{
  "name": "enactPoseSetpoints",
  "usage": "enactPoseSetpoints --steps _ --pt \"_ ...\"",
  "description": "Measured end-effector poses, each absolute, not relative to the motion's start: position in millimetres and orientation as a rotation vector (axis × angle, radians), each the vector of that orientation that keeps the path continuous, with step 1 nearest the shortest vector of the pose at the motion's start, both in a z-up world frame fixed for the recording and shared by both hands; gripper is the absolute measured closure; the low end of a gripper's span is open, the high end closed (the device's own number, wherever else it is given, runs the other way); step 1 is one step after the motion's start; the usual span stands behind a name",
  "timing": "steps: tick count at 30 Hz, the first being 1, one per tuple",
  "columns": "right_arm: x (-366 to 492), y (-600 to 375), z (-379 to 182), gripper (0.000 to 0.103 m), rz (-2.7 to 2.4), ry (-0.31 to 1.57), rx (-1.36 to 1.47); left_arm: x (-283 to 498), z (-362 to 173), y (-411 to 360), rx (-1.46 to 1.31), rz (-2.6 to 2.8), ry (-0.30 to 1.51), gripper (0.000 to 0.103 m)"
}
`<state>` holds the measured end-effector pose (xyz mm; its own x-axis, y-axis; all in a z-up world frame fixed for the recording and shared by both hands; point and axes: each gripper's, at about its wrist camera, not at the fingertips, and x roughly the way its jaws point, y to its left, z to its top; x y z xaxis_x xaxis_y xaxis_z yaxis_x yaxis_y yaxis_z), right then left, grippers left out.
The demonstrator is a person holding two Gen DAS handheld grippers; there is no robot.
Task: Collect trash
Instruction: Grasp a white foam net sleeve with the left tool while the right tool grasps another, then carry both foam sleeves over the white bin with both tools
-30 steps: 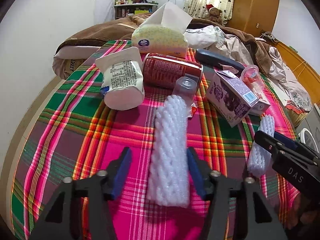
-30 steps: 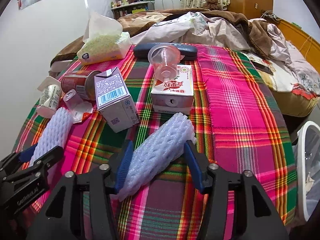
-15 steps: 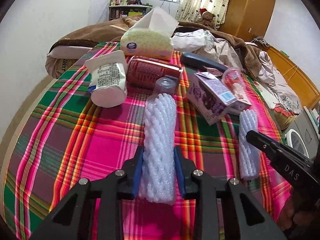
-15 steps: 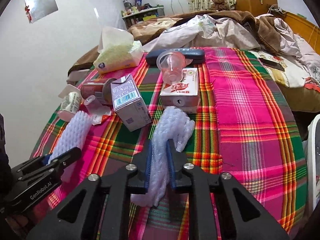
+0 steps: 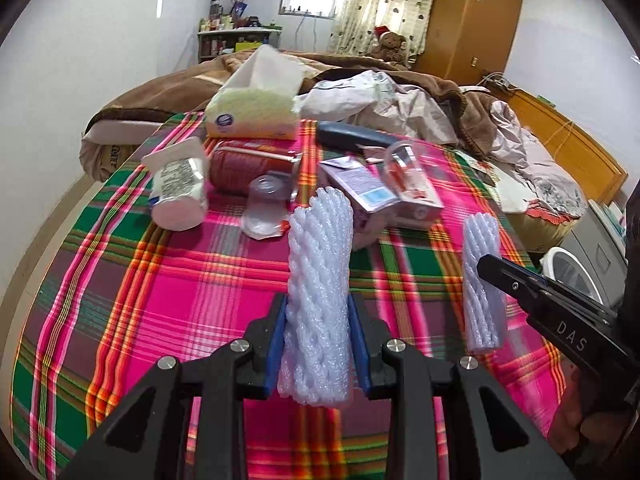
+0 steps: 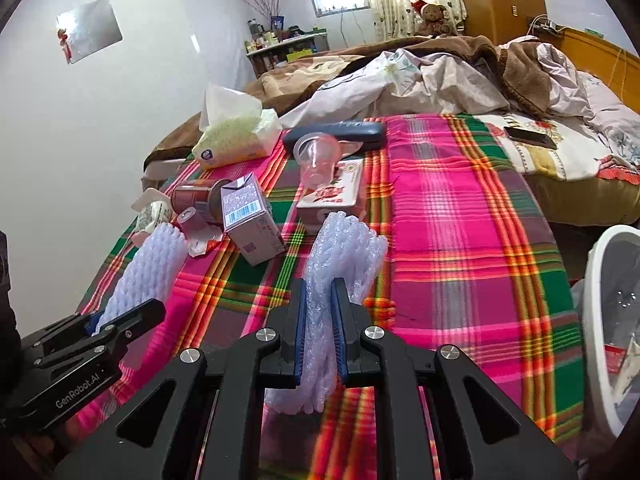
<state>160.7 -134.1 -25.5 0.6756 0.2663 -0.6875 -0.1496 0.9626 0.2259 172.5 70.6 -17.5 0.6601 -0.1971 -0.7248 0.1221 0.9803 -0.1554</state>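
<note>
My left gripper [image 5: 317, 300] is shut on a white foam net sleeve [image 5: 320, 248], whose far end sticks up and forward over the plaid cloth [image 5: 160, 300]. My right gripper [image 6: 319, 284] is shut on a second foam net sleeve [image 6: 348, 248], squeezed thin between the blue pads. Each wrist view also shows the other gripper from the side with its sleeve: the right gripper [image 5: 490, 266] at the right edge, the left gripper [image 6: 148, 312] at the lower left. More trash lies beyond: a purple carton [image 5: 360, 188], a red can [image 5: 248, 160], a clear plastic cup [image 6: 318, 156] and a white pot [image 5: 180, 188].
A tissue pack [image 5: 252, 112] and a dark blue case [image 6: 336, 134] lie at the cloth's far end, before rumpled bedding. A red-and-white carton [image 6: 336, 192] lies under the cup. A white bin [image 6: 612, 320] stands past the right edge. A phone [image 6: 530, 138] lies on the bed.
Both grippers have shut on the foam sleeves that lay between their open jaws. Both have since risen and drawn back a little, carrying the sleeves off the cloth.
</note>
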Motion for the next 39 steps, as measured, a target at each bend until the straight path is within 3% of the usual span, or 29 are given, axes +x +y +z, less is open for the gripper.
enactPoseSetpoints --steps 15,39 --pt "130 -207 3 0.091 0.148 0.704 0.187 148 15 -7 0.007 -0.307 0.738 0.072" --pt "102 -335 7 0.091 -0.075 0.681 0.234 138 23 -168 0.077 -0.614 0.751 0.072"
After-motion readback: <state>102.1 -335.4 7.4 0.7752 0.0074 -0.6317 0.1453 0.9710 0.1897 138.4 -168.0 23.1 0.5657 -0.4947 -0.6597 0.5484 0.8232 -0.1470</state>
